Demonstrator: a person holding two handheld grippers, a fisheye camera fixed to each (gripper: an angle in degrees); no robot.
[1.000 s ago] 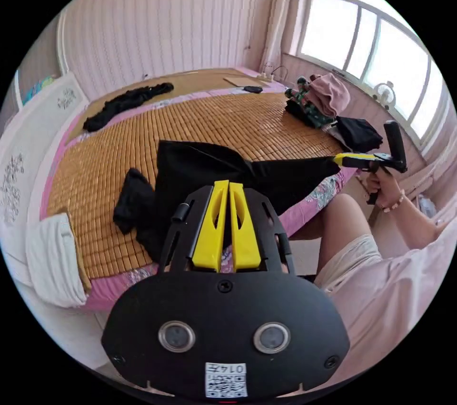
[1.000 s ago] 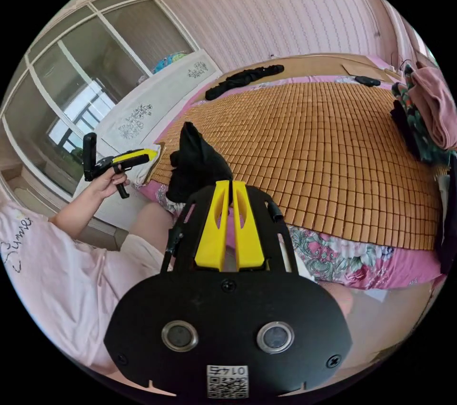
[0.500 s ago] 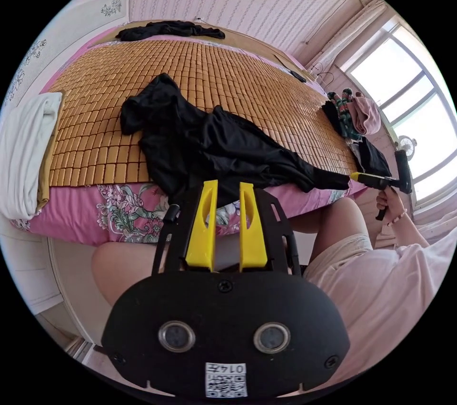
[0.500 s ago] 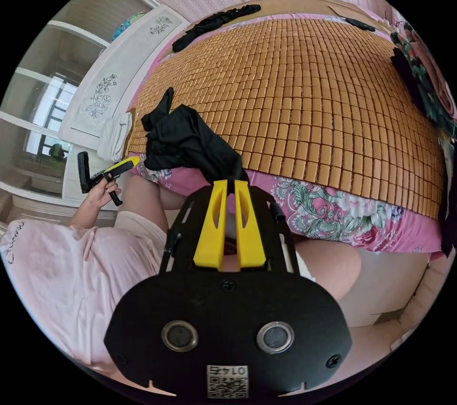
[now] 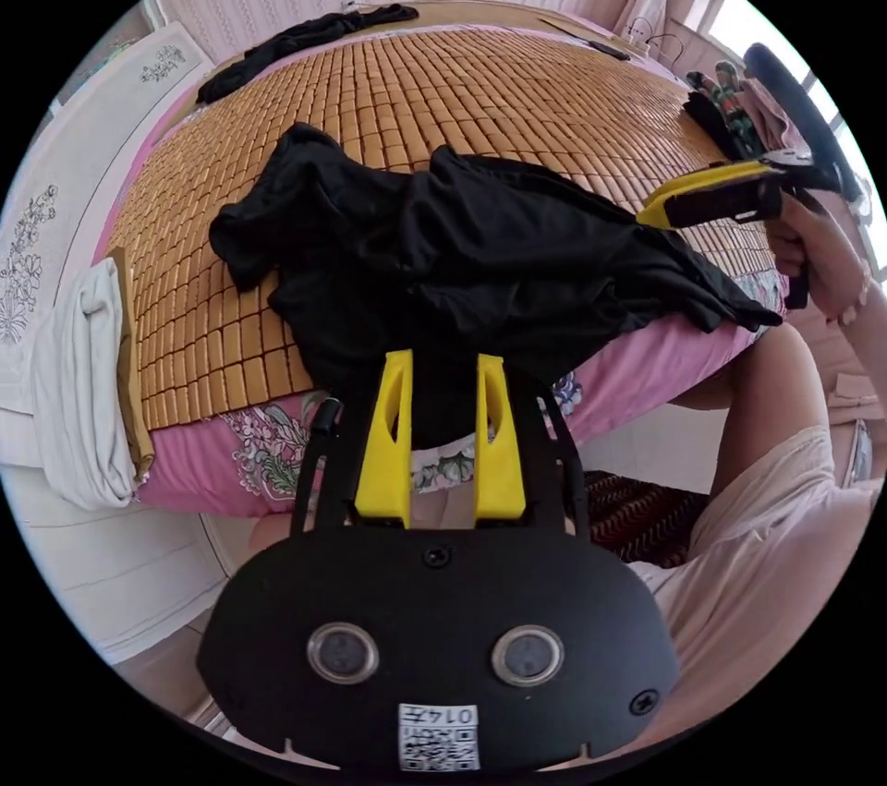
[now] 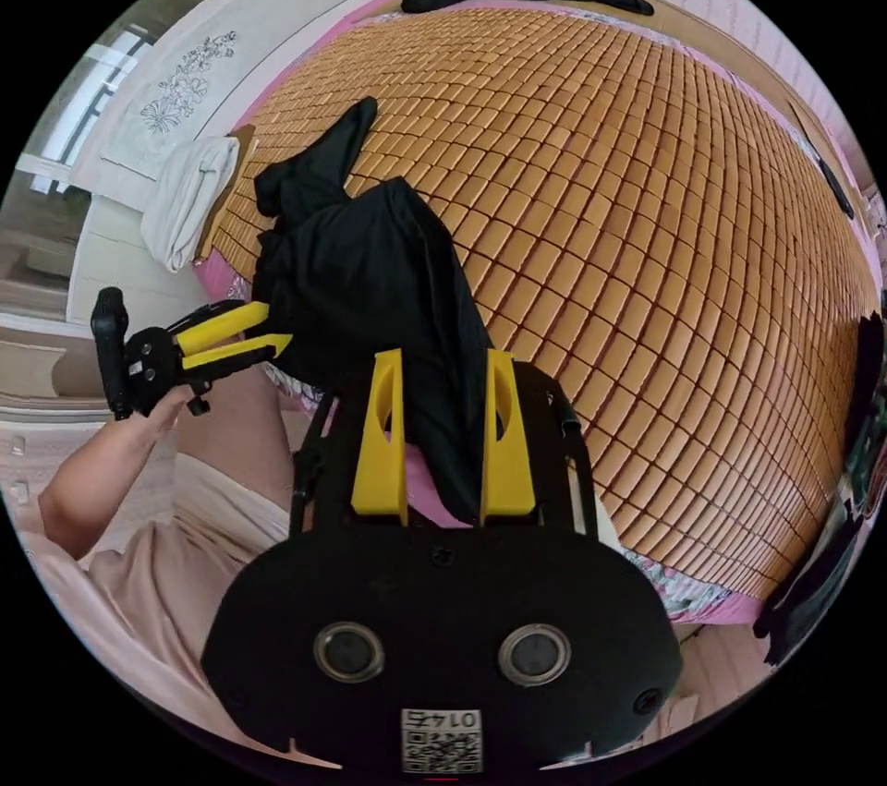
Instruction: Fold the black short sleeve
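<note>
The black short sleeve shirt lies crumpled on the bamboo mat at the bed's near edge, one end drooping over the side. My left gripper is open, its jaws standing just short of the shirt's near hem. In the right gripper view the shirt runs down between the wide-apart jaws of my open right gripper, which do not press on it. The right gripper hovers over the shirt's right end, held by a hand. The left gripper sits beside the shirt's left edge.
A folded white cloth lies at the mat's left corner. Another black garment lies along the far edge. A heap of clothes sits at the right. The pink floral sheet hangs below the mat; the person's legs are close against the bed.
Both grippers have opened and let go of the shirt. It was pulled taut between them a second ago and has slumped onto the mat. Both cameras moved closer and tilted down.
</note>
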